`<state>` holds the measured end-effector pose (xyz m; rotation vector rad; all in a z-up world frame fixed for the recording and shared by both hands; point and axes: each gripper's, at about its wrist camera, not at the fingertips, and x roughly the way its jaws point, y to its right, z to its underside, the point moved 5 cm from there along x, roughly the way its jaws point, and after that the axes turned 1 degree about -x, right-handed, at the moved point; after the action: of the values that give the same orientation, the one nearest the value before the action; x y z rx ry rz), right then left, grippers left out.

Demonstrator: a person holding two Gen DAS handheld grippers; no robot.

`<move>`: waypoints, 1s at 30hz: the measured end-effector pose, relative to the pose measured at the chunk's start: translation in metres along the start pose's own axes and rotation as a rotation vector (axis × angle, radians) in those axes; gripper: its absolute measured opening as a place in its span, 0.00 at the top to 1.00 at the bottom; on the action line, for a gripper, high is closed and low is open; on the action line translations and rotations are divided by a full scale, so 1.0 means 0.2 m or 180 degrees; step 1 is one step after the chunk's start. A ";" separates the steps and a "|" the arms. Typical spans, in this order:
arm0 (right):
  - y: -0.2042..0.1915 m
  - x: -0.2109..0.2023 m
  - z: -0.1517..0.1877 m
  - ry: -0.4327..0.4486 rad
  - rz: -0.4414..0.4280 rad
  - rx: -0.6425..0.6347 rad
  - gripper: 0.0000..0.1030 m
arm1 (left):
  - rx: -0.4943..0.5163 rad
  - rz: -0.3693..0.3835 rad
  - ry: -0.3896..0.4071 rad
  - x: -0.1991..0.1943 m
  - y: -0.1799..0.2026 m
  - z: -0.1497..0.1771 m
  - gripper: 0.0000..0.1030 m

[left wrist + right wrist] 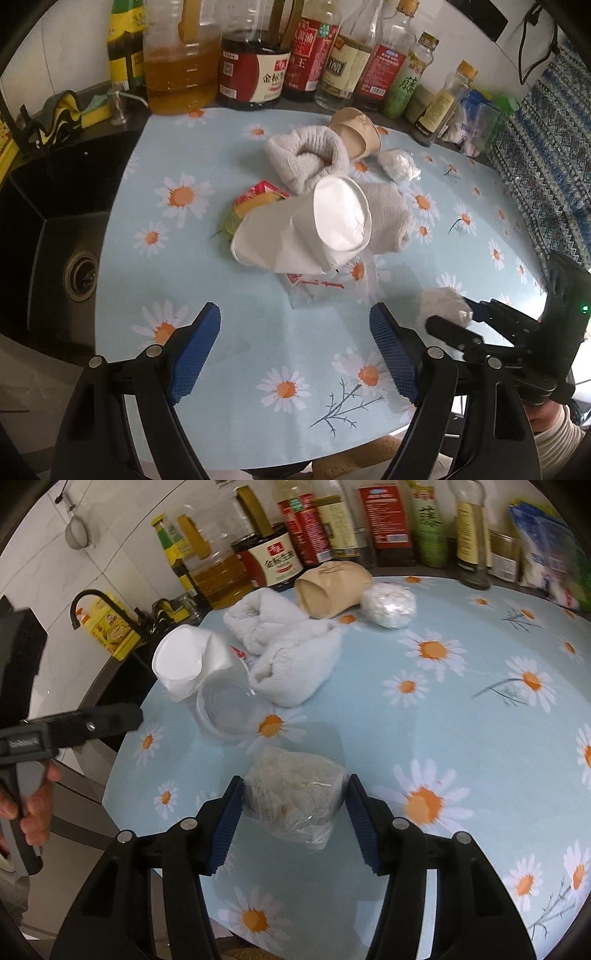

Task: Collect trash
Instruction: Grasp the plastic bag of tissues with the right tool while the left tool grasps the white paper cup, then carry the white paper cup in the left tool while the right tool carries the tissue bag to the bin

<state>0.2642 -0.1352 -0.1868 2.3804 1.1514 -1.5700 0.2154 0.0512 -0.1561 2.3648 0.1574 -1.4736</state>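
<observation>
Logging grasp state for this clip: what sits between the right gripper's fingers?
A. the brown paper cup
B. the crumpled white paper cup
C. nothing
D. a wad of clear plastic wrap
D. In the right wrist view the right gripper has its blue pads against both sides of the wad of clear plastic wrap, while the white paper cup and the brown paper cup lie farther off on the table.
</observation>
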 end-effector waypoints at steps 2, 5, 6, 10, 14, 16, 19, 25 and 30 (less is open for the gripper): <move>0.02 -0.03 0.01 0.0027 0.0022 0.0035 0.45 | 0.0022 -0.0026 -0.0003 0.01 0.00 -0.01 0.22; 0.03 -0.07 0.01 0.0060 0.0042 0.0079 0.45 | 0.0035 -0.0007 0.0022 0.01 0.02 -0.04 0.14; 0.03 -0.08 0.02 0.0074 0.0045 0.0086 0.45 | 0.0052 -0.0002 0.0041 0.01 0.04 -0.06 0.13; 0.04 -0.13 0.02 0.0119 0.0060 0.0134 0.45 | 0.0116 -0.0036 0.0071 0.03 0.10 -0.11 0.13; 0.06 -0.16 0.03 0.0156 0.0064 0.0175 0.45 | 0.0187 -0.0262 0.0079 0.06 0.14 -0.17 0.13; 0.07 -0.18 0.04 0.0172 0.0055 0.0205 0.45 | 0.0191 -0.0331 0.0095 0.08 0.15 -0.20 0.13; 0.09 -0.18 0.03 0.0165 0.0032 0.0208 0.45 | 0.0169 -0.0455 0.0058 0.13 0.15 -0.23 0.13; 0.13 -0.17 0.01 0.0151 -0.0019 0.0168 0.45 | 0.0039 -0.0630 0.0007 0.19 0.14 -0.27 0.23; 0.19 -0.15 -0.02 0.0125 -0.0110 0.0176 0.45 | -0.0046 -0.0673 -0.0052 0.23 0.13 -0.25 0.40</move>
<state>0.2840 -0.1782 -0.1728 2.4496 1.1780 -1.5929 0.2858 0.0408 -0.1706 2.3844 0.4241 -1.5784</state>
